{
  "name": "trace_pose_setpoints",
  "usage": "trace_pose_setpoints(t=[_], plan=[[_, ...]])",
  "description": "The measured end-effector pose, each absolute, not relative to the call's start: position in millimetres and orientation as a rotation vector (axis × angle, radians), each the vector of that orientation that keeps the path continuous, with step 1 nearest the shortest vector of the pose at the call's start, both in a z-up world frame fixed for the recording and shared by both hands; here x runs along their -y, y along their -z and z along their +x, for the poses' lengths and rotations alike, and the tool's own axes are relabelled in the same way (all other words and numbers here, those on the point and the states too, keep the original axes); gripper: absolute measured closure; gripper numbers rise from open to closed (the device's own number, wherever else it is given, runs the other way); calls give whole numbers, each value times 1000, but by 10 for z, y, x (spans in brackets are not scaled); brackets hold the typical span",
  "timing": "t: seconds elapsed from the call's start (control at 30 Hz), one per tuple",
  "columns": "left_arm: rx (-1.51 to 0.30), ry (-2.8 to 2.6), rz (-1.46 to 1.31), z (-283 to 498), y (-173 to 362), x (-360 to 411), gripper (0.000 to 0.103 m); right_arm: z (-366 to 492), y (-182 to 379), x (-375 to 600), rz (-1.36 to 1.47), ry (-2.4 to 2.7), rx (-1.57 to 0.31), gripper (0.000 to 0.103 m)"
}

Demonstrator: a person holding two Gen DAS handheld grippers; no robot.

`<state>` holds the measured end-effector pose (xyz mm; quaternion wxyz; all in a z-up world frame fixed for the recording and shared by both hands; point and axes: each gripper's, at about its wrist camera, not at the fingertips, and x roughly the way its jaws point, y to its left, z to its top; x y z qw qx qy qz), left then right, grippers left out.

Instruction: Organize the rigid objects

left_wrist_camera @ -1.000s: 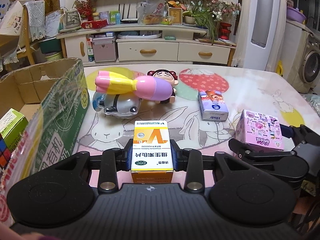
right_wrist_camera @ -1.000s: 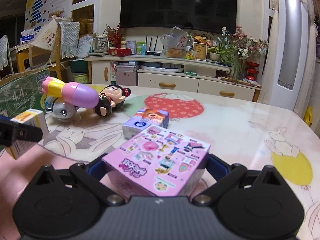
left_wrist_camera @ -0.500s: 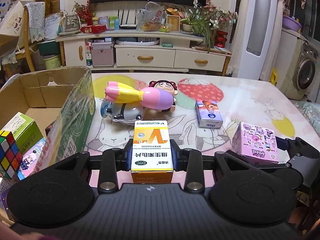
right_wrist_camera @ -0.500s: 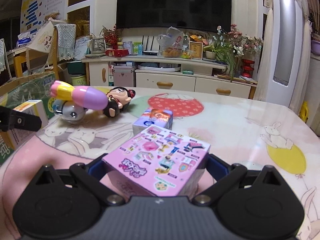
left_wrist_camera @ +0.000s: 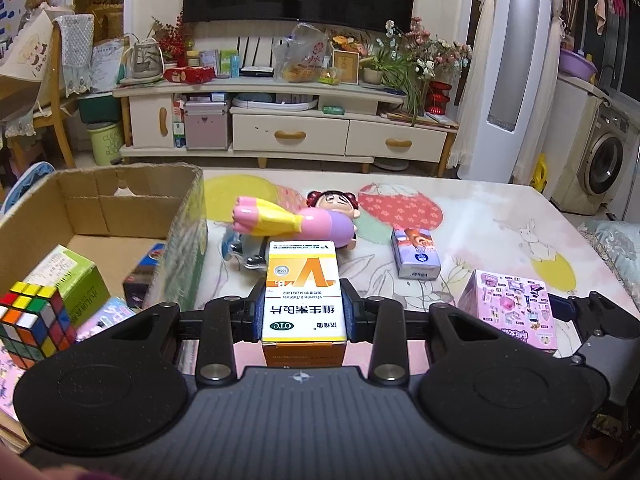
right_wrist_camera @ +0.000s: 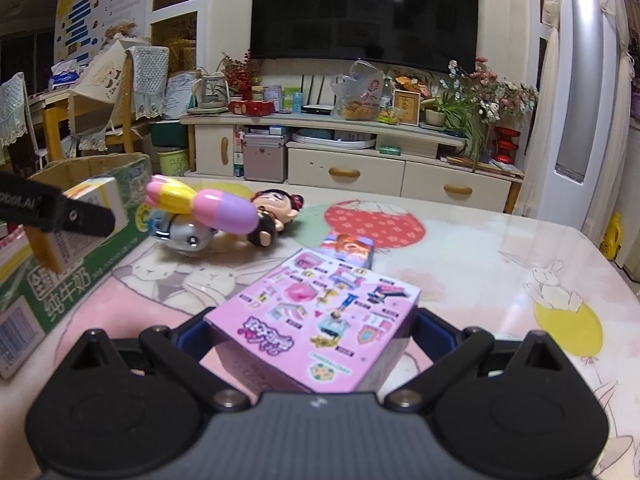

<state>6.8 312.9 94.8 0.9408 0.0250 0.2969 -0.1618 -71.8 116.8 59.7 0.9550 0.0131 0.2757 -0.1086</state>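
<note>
- Left gripper (left_wrist_camera: 303, 312) is clamped on the vitamin box (left_wrist_camera: 303, 290), orange and white with a big V, pads squeezing both long sides. Box is up off the table, label upside down to the camera.
- Right gripper (right_wrist_camera: 314, 334) is clamped on the pink sticker box (right_wrist_camera: 320, 320), also lifted clear of the tablecloth.
- What changed over the last second: both grippers have come up and the left one has swung toward the cardboard box (left_wrist_camera: 120, 184). A second ago you mostly saw its green outer wall at 9 o'clock; now the left camera looks down inside it.
- Already in there at 8 to 9 o'clock: a Rubik's cube (left_wrist_camera: 30, 320), a green carton (left_wrist_camera: 68, 276) and a dark blue pack (left_wrist_camera: 144, 276). Bare floor shows toward 10 o'clock.
- My read: we're mid-carry, and the vitamin box goes in next. It isn't over the opening yet, more like just beside the near wall.
- Still on the table: pink-and-yellow rocket toy (left_wrist_camera: 280, 220) lying across a silver ball toy (left_wrist_camera: 250, 252) at 12 o'clock, doll (left_wrist_camera: 336, 204) just behind it, tissue pack (left_wrist_camera: 416, 256) at 1 o'clock.
- Watch out: two grippers heading for one box, so go one at a time.
</note>
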Motion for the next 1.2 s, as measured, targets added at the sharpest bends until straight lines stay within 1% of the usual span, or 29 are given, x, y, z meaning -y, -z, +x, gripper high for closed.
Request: trace_pose_setpoints(t=[0.23, 0.33, 0.57, 0.83, 0.9, 0.93, 0.97, 1.03, 1.2], plan=[[-579, 317, 43, 76, -1035, -3241, 61, -702, -710, -1338, 9, 190, -552, 3], [-564, 312, 29, 84, -1099, -3303, 63, -691, -759, -1423, 0, 176, -547, 3], [-530, 300, 10, 86, -1202, -3446, 63, -655, -881, -1579, -15, 143, -522, 3], [-538, 328, -18, -19, -1152, -3509, 61, -665, -664, -1596, -35, 161, -566, 3], [-515, 336, 19, -132, -1124, -3451, 56, -687, -573, -1579, -40, 170, -585, 3], [-508, 343, 30, -202, -1102, -3425, 50, -698, -535, -1570, -37, 171, -593, 3], [-506, 354, 34, -265, -1072, -3413, 46, -708, -488, -1559, -35, 173, -600, 3], [-513, 375, 46, -401, -990, -3384, 46, -726, -417, -1543, -37, 174, -612, 3], [-539, 395, 72, -728, -726, -3306, 36, -755, -303, -1482, -15, 167, -628, 3]])
